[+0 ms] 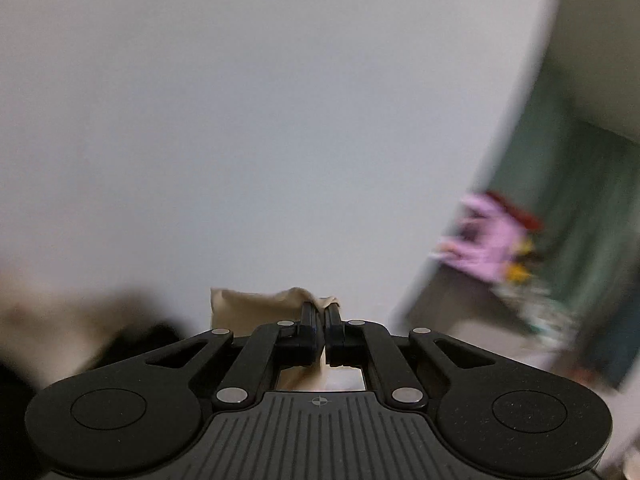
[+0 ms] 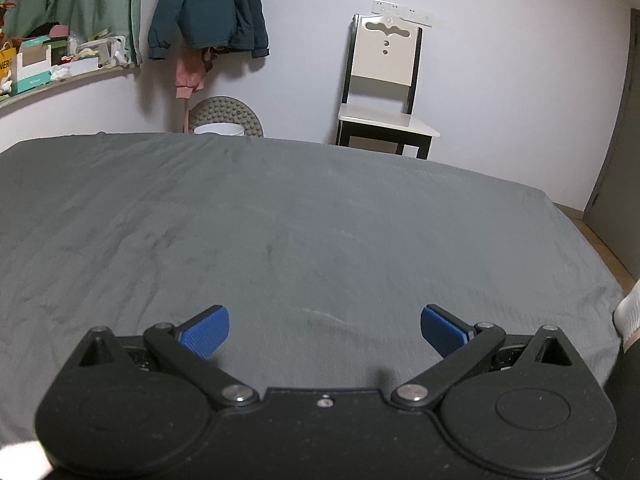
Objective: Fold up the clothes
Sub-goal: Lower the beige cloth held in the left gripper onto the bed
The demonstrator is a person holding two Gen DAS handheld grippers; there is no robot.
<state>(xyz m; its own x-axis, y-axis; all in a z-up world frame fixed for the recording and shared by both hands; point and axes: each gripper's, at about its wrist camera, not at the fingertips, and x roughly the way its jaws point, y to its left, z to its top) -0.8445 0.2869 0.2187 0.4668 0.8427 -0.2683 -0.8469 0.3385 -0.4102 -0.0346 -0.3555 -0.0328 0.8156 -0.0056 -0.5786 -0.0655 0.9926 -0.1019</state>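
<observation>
The left hand-held gripper (image 1: 321,312) is lifted toward the pale wall (image 1: 280,120), its black fingers pinched together on a bit of beige garment (image 1: 256,304); a small fold of the cloth pokes up above the fingertips and more of it shows below, through the frame. That whole view is blurred, so I cannot tell what sort of garment it is or how much of it hangs underneath. The right hand-held gripper (image 2: 324,330) hovers low over the bed (image 2: 320,220), its blue-padded fingers (image 2: 206,332) spread wide with nothing between them. The grey sheet beneath lies bare, with no cloth laid out on it anywhere in sight. A white chair (image 2: 384,92) stands against the far wall and a teal jacket (image 2: 208,4) hangs beside it, apart from the work. By my reckoning the folding has barely begun: the garment is only picked up, and it must yet be spread on the bed and folded.
</observation>
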